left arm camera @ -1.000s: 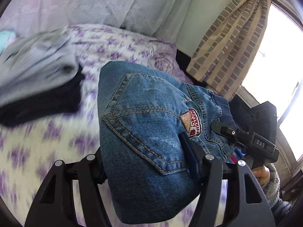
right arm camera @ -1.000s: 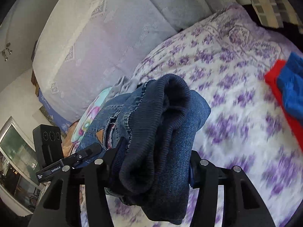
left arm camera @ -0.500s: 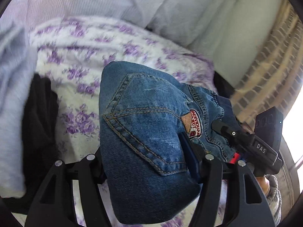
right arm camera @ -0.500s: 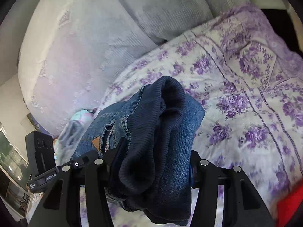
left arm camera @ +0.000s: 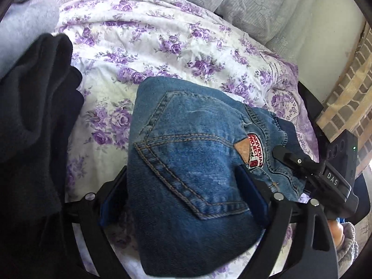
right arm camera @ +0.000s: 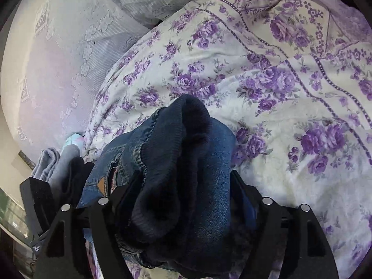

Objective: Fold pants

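A folded bundle of blue jeans (left arm camera: 186,174) with a back pocket and a red patch is clamped between both grippers, just above the purple-flowered bedspread (left arm camera: 144,46). My left gripper (left arm camera: 183,200) is shut on the pocket end. My right gripper (right arm camera: 186,200) is shut on the other end, where the dark ribbed waistband (right arm camera: 176,162) bulges up between the jaws. The right gripper's body also shows in the left wrist view (left arm camera: 325,176), close on the right.
A stack of folded clothes, black (left arm camera: 30,116) under grey (left arm camera: 25,23), lies on the bed just left of the jeans. Grey lace pillows (right arm camera: 69,46) line the bed's far side. A checked curtain (left arm camera: 348,88) hangs at the right.
Both grippers have carried the jeans bundle leftwards and lower over the bed, closer to the folded stack. The grip on the jeans has not changed.
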A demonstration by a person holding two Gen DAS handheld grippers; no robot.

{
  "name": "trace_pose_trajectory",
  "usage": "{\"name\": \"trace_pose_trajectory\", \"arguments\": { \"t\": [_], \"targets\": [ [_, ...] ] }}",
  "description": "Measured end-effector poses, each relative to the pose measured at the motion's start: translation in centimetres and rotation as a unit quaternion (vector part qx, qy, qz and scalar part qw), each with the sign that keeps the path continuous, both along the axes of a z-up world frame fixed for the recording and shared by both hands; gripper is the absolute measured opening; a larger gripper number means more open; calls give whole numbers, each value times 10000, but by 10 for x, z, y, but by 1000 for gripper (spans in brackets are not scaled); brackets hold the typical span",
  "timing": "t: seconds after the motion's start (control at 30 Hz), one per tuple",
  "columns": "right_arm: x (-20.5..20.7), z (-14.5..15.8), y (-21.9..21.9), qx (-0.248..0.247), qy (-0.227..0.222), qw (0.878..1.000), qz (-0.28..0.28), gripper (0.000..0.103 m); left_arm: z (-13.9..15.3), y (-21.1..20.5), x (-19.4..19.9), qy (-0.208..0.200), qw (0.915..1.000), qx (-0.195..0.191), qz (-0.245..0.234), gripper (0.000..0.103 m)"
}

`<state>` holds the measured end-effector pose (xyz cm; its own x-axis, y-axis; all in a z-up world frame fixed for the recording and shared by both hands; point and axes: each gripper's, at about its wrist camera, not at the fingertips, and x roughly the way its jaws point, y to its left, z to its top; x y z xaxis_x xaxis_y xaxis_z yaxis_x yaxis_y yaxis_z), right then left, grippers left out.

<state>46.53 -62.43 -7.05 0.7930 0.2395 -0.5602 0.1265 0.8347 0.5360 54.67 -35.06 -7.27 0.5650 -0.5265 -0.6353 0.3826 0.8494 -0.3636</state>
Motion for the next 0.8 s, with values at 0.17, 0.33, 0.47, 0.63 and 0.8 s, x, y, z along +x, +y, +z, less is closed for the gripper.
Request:
{"name": "trace_pose_trajectory", "arguments": {
  "t": [0.17,0.33,0.47,0.63,0.8],
  "targets": [
    [-32,32,21,-877,-132,9938,-669,80,23,1,-40,-466,9981,401,-25,88],
    [-90,53,44,-1007,-213,9857,-1333,91,50,15,-99,-1306,9856,1043,268,96],
    [-140,71,89,-1808,-376,9708,-1529,99,69,20,-149,-1933,9639,1741,576,98],
    [-183,86,128,-2797,-728,9399,-1821,99,79,24,-186,-2169,9529,2003,695,98],
    [-201,75,133,-2786,-852,9382,-1867,99,75,31,-193,-2064,9619,1670,650,98]
  ]
}}
